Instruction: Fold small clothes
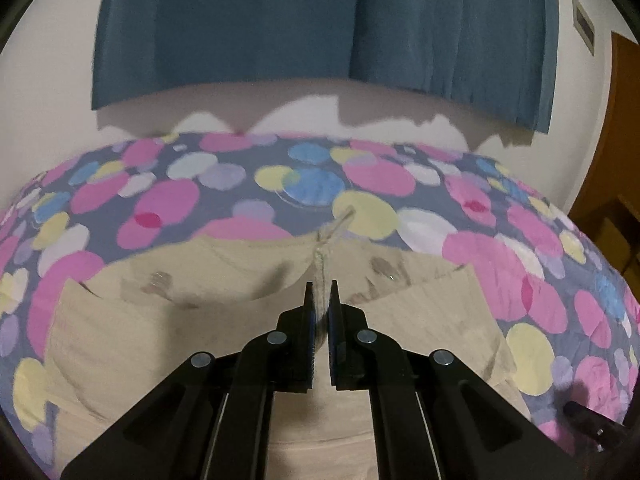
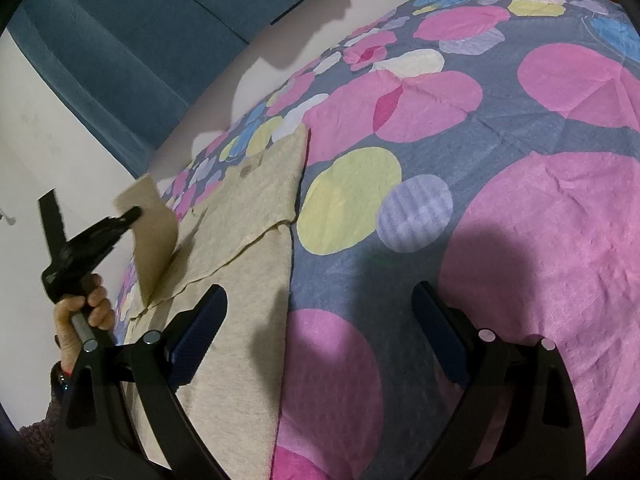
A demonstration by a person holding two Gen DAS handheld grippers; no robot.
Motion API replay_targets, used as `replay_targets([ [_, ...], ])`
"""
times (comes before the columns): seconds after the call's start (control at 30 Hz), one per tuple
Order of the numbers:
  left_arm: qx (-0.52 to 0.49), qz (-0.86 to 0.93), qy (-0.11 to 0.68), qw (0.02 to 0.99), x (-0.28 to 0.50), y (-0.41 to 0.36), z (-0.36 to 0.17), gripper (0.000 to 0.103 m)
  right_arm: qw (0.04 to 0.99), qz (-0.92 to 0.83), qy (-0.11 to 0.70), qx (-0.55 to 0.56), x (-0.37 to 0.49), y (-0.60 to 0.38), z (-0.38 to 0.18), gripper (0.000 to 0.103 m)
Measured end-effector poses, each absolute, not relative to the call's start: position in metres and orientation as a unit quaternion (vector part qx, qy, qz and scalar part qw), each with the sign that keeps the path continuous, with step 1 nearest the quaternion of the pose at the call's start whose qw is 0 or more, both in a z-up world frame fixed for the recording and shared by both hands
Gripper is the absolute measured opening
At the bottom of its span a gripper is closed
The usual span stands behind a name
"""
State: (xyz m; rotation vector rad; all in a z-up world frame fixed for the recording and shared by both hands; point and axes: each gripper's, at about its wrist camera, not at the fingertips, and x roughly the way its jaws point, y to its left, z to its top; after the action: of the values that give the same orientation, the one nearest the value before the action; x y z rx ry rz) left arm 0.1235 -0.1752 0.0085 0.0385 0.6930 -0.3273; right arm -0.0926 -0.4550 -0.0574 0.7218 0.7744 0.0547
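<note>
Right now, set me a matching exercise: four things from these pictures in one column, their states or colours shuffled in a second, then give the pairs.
Things:
1. left gripper
2. right gripper
3. beige garment
4. curtain

States or colours:
A. teal blue, hanging against the wall
B. jaws wide apart, holding nothing
C. closed on a pinched ridge of fabric
D. partly folded on the spotted bedspread, one edge lifted

Pairs: 1-C, 2-B, 3-D, 4-A
</note>
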Motion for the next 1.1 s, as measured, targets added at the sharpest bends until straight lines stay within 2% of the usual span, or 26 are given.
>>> replay_targets([
  [0.17,0.027,-0.177,0.366,0.913,0.127,-0.198,-0.014,0.005,0.863,0.026,0.370,0.344,-0.092,-0.455,-0.057,0.094],
  [0.2,0.029,-0.182,0.370,0.910,0.126,-0.200,-0.016,0.008,0.863,0.026,0.369,0.344,-0.093,-0.455,-0.057,0.094],
  [0.27,0.031,-0.192,0.379,0.905,0.122,-0.206,-0.021,0.018,0.863,0.026,0.369,0.344,-0.093,-0.455,-0.057,0.094],
  [0.3,0.032,-0.195,0.381,0.903,0.119,-0.206,-0.022,0.029,0.863,0.026,0.369,0.344,-0.093,-0.455,-0.057,0.094],
  [0.4,0.026,-0.206,0.371,0.905,0.104,-0.196,-0.011,0.051,0.863,0.026,0.369,0.344,-0.092,-0.455,-0.058,0.094],
  [0.5,0.019,-0.216,0.362,0.907,0.093,-0.177,0.002,0.054,0.863,0.026,0.368,0.344,-0.092,-0.455,-0.057,0.094],
  [0.57,0.012,-0.217,0.357,0.909,0.084,-0.152,0.010,0.055,0.865,0.023,0.367,0.342,-0.092,-0.454,-0.056,0.093],
  [0.63,0.017,-0.202,0.345,0.916,0.076,-0.124,0.014,0.060,0.864,0.017,0.370,0.341,-0.093,-0.452,-0.054,0.093],
  [0.7,0.018,-0.175,0.344,0.922,0.072,-0.090,0.012,0.060,0.861,0.011,0.369,0.350,-0.094,-0.451,-0.046,0.093],
  [0.83,0.011,-0.102,0.359,0.928,0.067,-0.011,-0.005,0.060,0.875,0.032,0.341,0.343,-0.085,-0.433,-0.004,0.085],
  [0.93,0.003,-0.047,0.377,0.925,0.070,0.037,-0.022,0.060,0.871,0.084,0.336,0.350,-0.057,-0.407,0.012,0.083],
  [1.1,-0.029,0.005,0.404,0.914,0.076,0.081,-0.043,0.060,0.845,0.114,0.388,0.349,0.016,-0.359,-0.004,0.071],
])
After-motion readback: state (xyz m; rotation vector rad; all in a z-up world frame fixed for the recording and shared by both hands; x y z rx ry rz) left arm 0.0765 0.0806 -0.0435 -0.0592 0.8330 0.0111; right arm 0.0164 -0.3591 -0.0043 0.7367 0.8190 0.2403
